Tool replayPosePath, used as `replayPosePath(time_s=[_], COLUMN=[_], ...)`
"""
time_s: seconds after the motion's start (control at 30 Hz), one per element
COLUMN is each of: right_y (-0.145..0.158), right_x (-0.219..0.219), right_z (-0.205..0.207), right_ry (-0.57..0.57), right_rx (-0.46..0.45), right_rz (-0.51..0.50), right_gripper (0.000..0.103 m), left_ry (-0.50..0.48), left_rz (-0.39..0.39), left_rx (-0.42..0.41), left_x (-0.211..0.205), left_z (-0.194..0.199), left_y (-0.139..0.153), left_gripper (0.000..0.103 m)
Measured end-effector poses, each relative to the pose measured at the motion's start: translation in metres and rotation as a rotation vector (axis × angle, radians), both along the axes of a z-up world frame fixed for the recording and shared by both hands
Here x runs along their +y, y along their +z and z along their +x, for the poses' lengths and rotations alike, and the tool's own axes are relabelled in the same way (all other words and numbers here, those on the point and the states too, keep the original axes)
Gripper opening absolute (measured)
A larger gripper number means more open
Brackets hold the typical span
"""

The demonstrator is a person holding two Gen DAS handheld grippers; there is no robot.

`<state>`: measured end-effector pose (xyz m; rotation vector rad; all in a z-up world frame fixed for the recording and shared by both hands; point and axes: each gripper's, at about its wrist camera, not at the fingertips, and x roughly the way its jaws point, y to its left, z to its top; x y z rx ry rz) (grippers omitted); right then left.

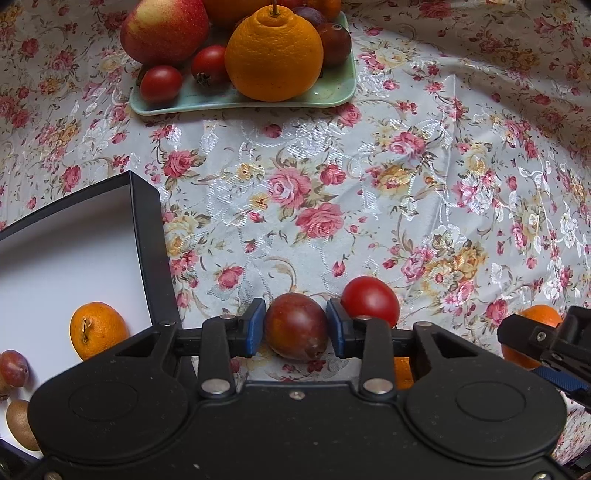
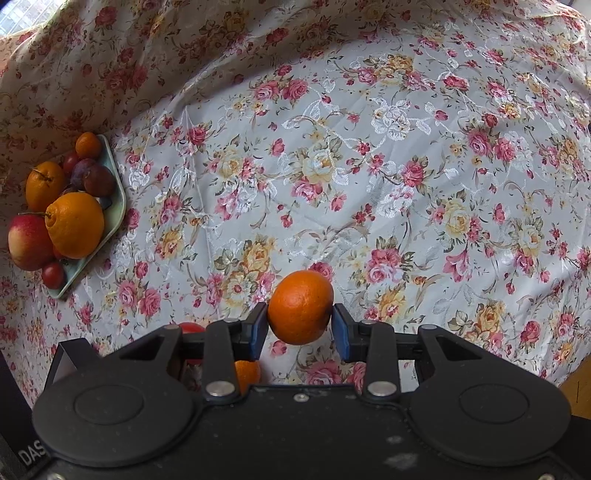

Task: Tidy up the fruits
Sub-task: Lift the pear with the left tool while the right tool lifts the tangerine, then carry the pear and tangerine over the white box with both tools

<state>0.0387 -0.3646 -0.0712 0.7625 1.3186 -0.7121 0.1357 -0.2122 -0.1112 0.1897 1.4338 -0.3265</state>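
- The plum (image 1: 296,325), dark red and egg-shaped, sits between the blue pads of the left gripper (image 1: 295,326); both pads touch its sides, so it is pinched, with its long axis running from about 11 o'clock to 5 o'clock in the left wrist view.
- The small orange (image 2: 300,306) is pinched in the right gripper (image 2: 300,326); the left pad presses its side, the right pad meets it at the edge, and it looks lifted clear of the cloth.
- A red tomato (image 1: 370,300) lies on the cloth just beside the left gripper's right pad, at about 1 o'clock from the plum.
- The box (image 1: 146,236), black-walled with a white floor, lies at 9 o'clock from the plum, just beside the left gripper. It already holds an orange (image 1: 98,329), a plum (image 1: 14,367) and a brownish fruit (image 1: 18,424).
- My judgement: the coming move turns on that sideways relation. The left gripper is the nearer one to the box, and the plum must rise over the near wall before going left.
- The green tray (image 1: 332,96) at 12 o'clock, well apart, carries a big orange (image 1: 273,55), an apple (image 1: 164,29) and small red fruits.
- The flowered tablecloth (image 2: 369,166) covers everything between.
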Motion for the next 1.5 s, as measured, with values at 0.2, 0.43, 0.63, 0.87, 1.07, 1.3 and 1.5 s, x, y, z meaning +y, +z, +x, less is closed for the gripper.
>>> replayPosePath(time_s=[0.2, 0.43, 0.63, 0.87, 1.07, 1.3, 1.5], right_y=[0.009, 0.016, 0.016, 0.018, 0.02, 0.025, 0.033], right_x=[-0.001, 0.008, 0.024, 0.054, 0.089, 0.139, 0.189], right_z=[-0.004, -0.012, -0.019, -0.021, -0.014, -0.001, 0.019], right_ry=[-0.01, -0.004, 0.009, 0.044, 0.11, 0.222, 0.316], right_rx=[-0.02, -0.032, -0.03, -0.036, -0.054, -0.108, -0.193], right_rz=[-0.006, -0.017, -0.018, -0.023, -0.053, -0.095, -0.052], right_gripper=[0.038, 0.038, 0.037, 0.038, 0.038, 0.038, 0.038], left_ry=[0.042, 0.072, 0.096, 0.133, 0.215, 0.321, 0.373], left_rz=[-0.075, -0.143, -0.133, -0.094, -0.094, -0.026, 0.002], left_rx=[0.01, -0.012, -0.049, -0.108, -0.136, -0.196, -0.209], left_x=[0.013, 0.034, 0.054, 0.094, 0.141, 0.193, 0.229], left_z=[0.003, -0.003, -0.014, -0.021, -0.017, -0.004, 0.006], left_y=[0.019, 0.053, 0.068, 0.079, 0.087, 0.09, 0.087], left_gripper=[0.044, 0.044, 0.044, 0.044, 0.044, 0.044, 0.044])
